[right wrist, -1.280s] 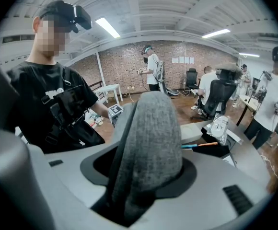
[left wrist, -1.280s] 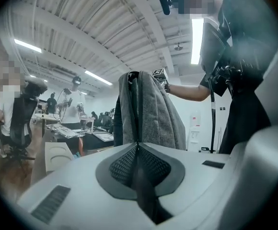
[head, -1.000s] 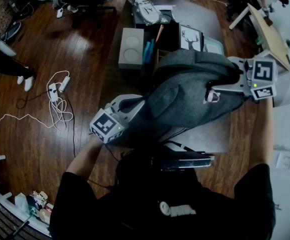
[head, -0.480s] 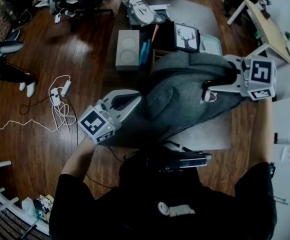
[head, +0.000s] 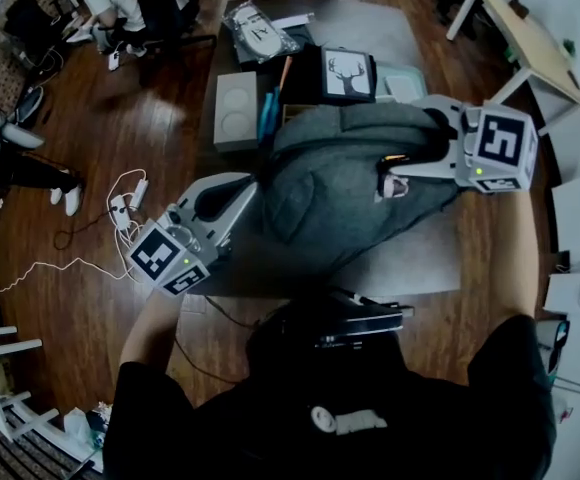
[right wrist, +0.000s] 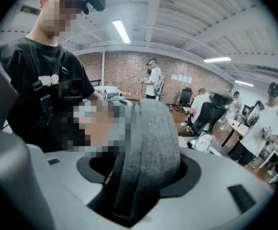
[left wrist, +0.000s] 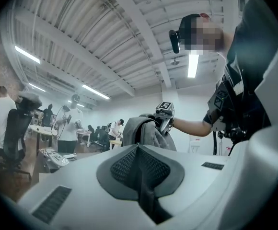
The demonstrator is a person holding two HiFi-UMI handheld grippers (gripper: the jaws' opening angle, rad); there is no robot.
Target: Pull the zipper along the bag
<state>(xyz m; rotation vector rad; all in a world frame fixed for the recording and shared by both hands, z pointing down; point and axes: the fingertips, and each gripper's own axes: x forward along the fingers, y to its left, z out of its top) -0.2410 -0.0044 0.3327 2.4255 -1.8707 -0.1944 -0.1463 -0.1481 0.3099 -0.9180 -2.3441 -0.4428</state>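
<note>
While I stand over the table (head: 410, 263), my left gripper (head: 250, 193), the nearer of the two, is clenched tight on the left edge of the grey bag (head: 340, 188). Its jaws meet with only a thin dark strip of the bag pinched in the seam. Across from it my right gripper (head: 395, 173) comes in at the bag's upper right, tilted downward, with a thick rounded fold of the grey fabric standing between its jaws. Those jaws have just been opening wider. The fold fills the gap and seems to press on both pads, though the side nearer me is too dark to be sure. The bag itself is slung between the two tools, bunched and humped over the grey tabletop. Beyond it on the table lie a framed deer picture (head: 348, 74) and, to its left, a grey box (head: 232, 111) with two round dimples. Off to the left a white cable (head: 120, 213) curls on the wooden floor.
</note>
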